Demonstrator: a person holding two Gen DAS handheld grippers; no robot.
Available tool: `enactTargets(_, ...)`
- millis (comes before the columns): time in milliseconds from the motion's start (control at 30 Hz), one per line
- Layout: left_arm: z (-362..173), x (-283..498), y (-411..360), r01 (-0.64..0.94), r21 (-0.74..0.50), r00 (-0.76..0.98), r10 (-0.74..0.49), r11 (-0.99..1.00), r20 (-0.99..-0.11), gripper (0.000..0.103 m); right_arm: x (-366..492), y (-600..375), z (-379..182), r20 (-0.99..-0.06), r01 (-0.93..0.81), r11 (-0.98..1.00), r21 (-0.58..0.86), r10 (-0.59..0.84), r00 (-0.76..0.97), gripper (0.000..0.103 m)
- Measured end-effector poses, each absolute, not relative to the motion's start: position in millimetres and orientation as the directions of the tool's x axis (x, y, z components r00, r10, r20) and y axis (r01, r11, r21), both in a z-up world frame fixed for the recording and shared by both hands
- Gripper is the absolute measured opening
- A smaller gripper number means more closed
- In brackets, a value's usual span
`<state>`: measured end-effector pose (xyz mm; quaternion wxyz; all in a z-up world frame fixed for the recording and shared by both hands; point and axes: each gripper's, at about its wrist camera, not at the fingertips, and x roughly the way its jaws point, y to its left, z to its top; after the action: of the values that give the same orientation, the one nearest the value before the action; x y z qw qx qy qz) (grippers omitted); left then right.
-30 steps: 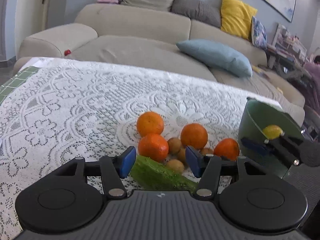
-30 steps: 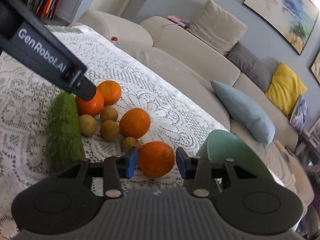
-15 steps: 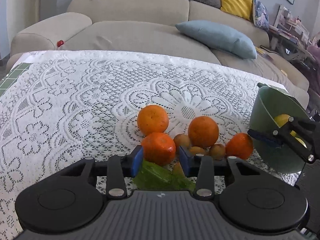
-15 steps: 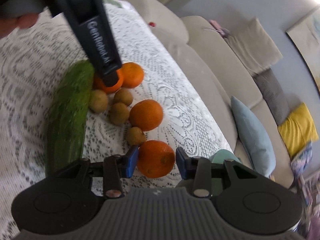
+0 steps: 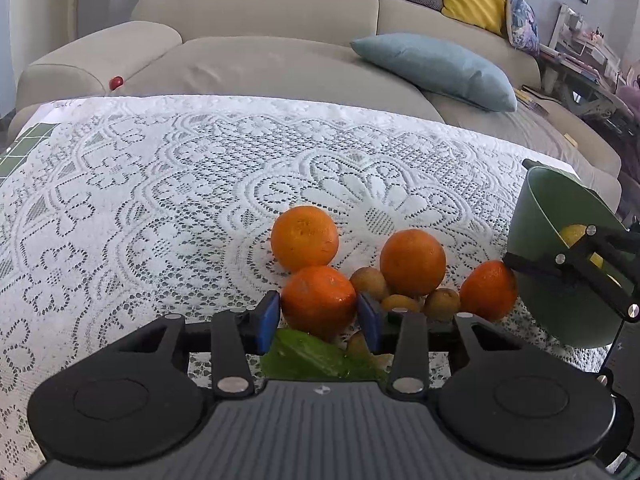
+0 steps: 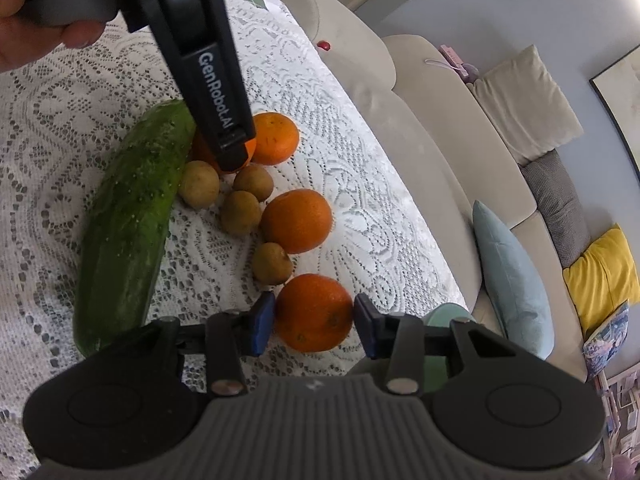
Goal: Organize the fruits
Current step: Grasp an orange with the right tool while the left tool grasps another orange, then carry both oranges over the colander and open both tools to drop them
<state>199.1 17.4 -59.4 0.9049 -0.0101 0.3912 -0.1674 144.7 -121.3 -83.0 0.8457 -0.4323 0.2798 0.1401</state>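
Several oranges, several small brown fruits and a long cucumber lie on a white lace cloth. My left gripper is shut on the nearest orange, just beyond the cucumber's tip. My right gripper has both blue pads against the right-most orange, which rests on the cloth beside the green bowl; its jaws are easing open. A yellow lemon lies in the bowl. Two more oranges sit loose behind.
A person's hand holds the left gripper's handle. A beige sofa with a blue cushion and a yellow one runs behind the table. A small red ball sits on its arm.
My left gripper came forward and down over the cucumber and closed onto the nearest orange. My right gripper rolled in place with the right-most orange still between its pads.
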Motion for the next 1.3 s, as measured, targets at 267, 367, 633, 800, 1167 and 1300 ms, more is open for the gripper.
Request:
enactTargets(267,-56,194,22,0.281,-0.169,0.658,-0.318,0.945,-0.683,0.045,134,-120,-75,-0.573,-0.462,0.618,-0.636,0.023,0.819,0.039)
enactTargets(367,-53,191,22,0.276,-0.169,0.673,-0.316,0.946,-0.668,0.045,131,-121,-70,-0.566,-0.46,0.635,-0.62,0.043,0.823,0.039)
enactTargets(633,-39,179,23,0.256,-0.176,0.718,-0.309,0.951,-0.624,0.045,126,-127,-45,-0.529,-0.439,0.709,-0.552,0.108,0.842,0.039)
enactTargets(800,-26,167,18,0.254,-0.183,0.742,-0.313,0.95,-0.593,0.045,121,-134,-28,-0.501,-0.425,0.762,-0.489,0.153,0.852,0.039)
enactTargets(1167,4,154,-5,0.245,-0.263,0.735,-0.356,0.933,-0.578,0.045,117,-170,14,-0.523,-0.46,0.832,-0.31,0.255,0.813,0.039)
enactTargets(1300,16,147,-24,0.255,-0.264,0.738,-0.364,0.93,-0.569,0.045,121,-191,24,-0.548,-0.479,0.829,-0.288,0.268,0.792,0.039)
